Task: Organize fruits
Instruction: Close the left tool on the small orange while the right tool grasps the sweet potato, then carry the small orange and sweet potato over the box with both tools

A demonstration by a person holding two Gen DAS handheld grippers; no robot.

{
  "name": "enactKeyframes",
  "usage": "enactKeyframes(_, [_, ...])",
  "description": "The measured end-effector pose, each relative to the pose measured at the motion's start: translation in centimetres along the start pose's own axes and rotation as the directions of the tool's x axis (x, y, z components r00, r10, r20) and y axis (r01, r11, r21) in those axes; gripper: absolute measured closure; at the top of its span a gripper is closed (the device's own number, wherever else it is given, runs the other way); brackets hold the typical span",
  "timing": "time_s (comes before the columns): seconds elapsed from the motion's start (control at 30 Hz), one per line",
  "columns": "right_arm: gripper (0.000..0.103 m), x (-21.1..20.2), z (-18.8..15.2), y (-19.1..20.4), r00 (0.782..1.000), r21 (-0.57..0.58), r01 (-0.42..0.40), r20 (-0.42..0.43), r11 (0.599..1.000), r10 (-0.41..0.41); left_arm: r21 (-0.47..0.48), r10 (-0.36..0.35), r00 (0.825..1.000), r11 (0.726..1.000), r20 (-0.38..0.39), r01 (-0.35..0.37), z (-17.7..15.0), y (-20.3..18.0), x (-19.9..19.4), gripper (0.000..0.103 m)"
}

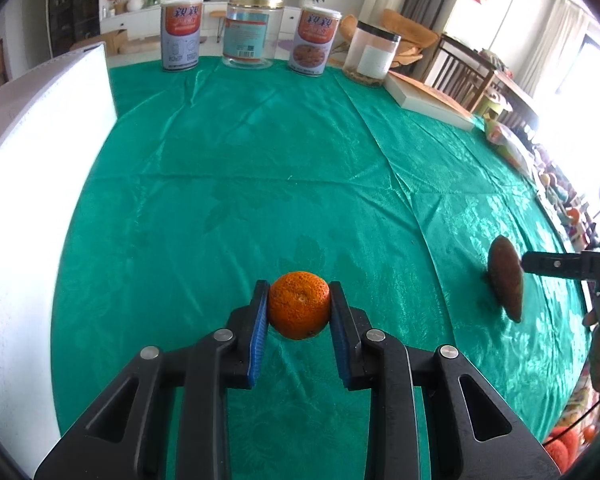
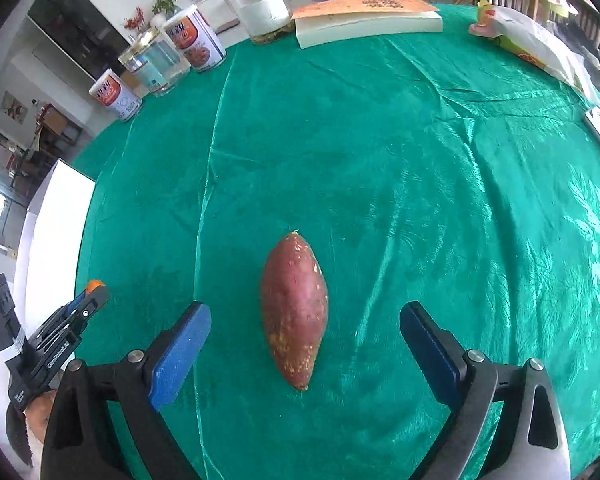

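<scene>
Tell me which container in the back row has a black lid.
The clear jar at the row's right end, beside the book; the two cans have white lids, the other jar gold.

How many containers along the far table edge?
4, in a row: left can, clear jar, second can, black-lidded jar beside the book. Clutter at the right edge may hide more.

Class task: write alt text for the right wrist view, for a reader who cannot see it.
A reddish sweet potato lies lengthwise on a green tablecloth, untouched between the wide-open blue-padded fingers of the right claw. At far left, the left claw holds an orange; cans and jars line the table's far edge.
</scene>
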State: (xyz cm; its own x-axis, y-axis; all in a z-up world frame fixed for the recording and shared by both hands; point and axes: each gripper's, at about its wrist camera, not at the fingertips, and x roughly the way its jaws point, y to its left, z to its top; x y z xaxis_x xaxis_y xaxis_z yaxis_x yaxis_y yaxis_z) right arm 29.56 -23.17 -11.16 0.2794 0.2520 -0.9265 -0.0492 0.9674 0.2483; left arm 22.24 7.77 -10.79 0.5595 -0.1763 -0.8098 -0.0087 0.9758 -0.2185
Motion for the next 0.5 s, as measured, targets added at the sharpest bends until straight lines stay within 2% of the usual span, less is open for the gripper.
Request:
enactKeyframes(0.03, [0.019, 0.5, 0.4, 0.3, 1.0, -0.009, 0.014, -0.018, 1.0, -0.014, -0.003, -0.005, 1.0, 1.0, 0.003, 0.005, 0.1, 0.0, -0.5, 0.075])
enactKeyframes(0.17, [0.025, 2.2, 1.0, 1.3, 0.993, -0.032, 0.099, -0.058, 0.995, -0.101, 0.002, -0.019, 1.0, 1.0, 0.019, 0.019, -0.2, -0.3, -2.1, 0.075])
enactKeyframes(0.2, [0.036, 2.5, 1.0, 1.3, 0.992, -0.022, 0.098, -0.072, 0.995, -0.099, 0.002, -0.023, 1.0, 1.0, 0.021, 0.023, -0.2, -0.3, -2.4, 0.075])
enactKeyframes(0.23, [0.056, 3.0, 1.0, 1.2, 0.992, -0.013, 0.089, -0.093, 0.996, -0.09, 0.0, -0.028, 0.999, 1.0, 0.022, 0.028, -0.4, -0.4, -2.7, 0.075])
enactKeyframes(0.27, [0.062, 3.3, 0.8, 1.2, 0.992, 0.0, 0.068, -0.106, 0.998, -0.067, -0.002, -0.034, 0.999, 0.999, 0.023, 0.034, -0.5, -0.4, -3.0, 0.075])
enactKeyframes(0.4, [0.062, 2.6, -0.2, 1.7, 0.995, -0.025, 0.069, -0.064, 0.997, -0.071, -0.026, -0.08, 0.996, 0.996, 0.028, 0.081, -1.2, -0.5, -4.6, 0.075])
enactKeyframes(0.5, [0.062, 0.2, -1.9, 2.5, 1.0, -0.017, -0.009, -0.013, 1.0, 0.009, -0.033, -0.136, 0.989, 0.99, 0.06, 0.138, -1.8, -0.6, -7.9, 0.075])
